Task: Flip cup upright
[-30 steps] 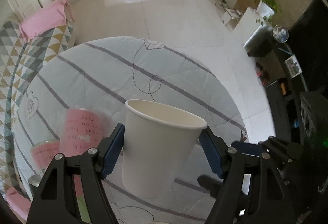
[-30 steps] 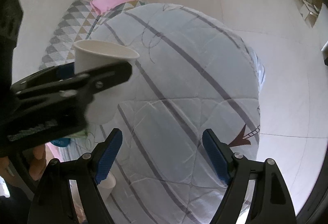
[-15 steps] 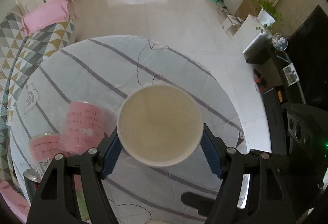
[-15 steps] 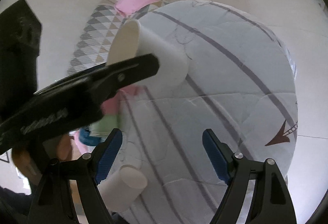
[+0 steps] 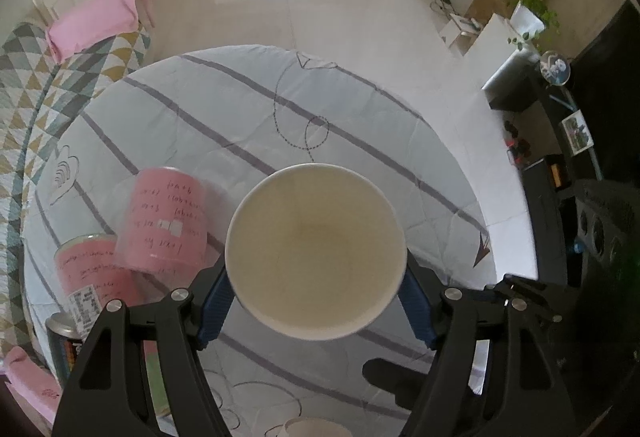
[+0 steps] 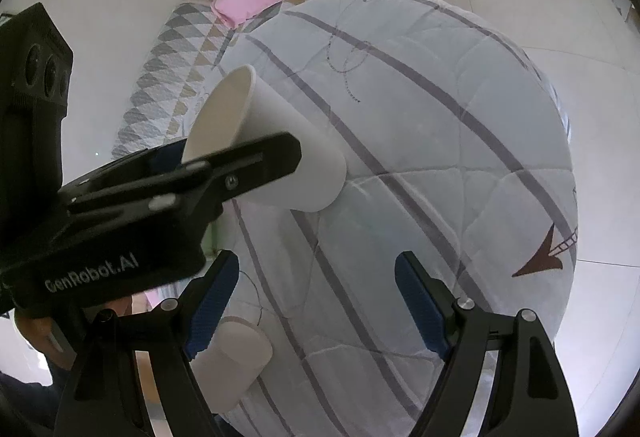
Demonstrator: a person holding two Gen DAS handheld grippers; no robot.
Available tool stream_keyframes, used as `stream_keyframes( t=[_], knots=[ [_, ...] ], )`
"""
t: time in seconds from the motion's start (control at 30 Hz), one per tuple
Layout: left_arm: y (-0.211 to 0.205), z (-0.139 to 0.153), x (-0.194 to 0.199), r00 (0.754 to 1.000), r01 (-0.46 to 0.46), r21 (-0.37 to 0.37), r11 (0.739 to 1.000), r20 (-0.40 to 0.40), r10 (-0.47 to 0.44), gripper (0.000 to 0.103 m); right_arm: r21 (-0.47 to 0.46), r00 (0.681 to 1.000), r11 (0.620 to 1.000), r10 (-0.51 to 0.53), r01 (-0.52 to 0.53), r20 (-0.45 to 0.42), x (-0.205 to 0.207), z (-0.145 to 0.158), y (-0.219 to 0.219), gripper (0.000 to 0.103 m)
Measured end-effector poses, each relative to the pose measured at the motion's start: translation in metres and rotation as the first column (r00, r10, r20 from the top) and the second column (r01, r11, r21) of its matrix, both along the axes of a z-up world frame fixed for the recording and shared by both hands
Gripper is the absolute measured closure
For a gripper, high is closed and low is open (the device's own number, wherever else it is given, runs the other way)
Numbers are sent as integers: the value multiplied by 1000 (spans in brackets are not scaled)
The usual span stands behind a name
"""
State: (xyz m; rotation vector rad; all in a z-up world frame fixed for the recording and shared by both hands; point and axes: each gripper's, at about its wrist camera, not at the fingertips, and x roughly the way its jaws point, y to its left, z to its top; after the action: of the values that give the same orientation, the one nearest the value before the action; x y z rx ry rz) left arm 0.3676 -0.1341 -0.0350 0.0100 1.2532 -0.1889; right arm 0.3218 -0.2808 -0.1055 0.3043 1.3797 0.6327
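Left fingers point(image 5: 216, 301) clamp cup point(image 5: 316, 257), mouth toward camera; right fingers point(image 6: 212, 301) wide, empty.

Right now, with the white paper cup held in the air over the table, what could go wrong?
1. The left claw pinches the thin white paper cup by its wall, so it may crush or slip out.
2. The cup is tilted with its mouth toward the camera, so it may tip over if released like this.
3. The pink handwritten cylinder stands close on the left, so lowering the cup could knock it.
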Motion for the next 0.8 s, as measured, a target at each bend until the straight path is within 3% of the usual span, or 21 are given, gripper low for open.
stream_keyframes(
  t=[0.4,0.63,0.8],
  knots=[
    [4,29,-35,998,22,26,999,65,-24,24,-44,998,999,31,-28,47,-21,16,5,21],
    [22,54,-73,980,37,81,996,190,-52,16,-73,991,996,55,-47,119,-45,22,0,21],
    [48,54,-104,961,27,112,993,271,-56,14,-109,976,992,89,-68,200,-62,23,7,21]
  ],
)
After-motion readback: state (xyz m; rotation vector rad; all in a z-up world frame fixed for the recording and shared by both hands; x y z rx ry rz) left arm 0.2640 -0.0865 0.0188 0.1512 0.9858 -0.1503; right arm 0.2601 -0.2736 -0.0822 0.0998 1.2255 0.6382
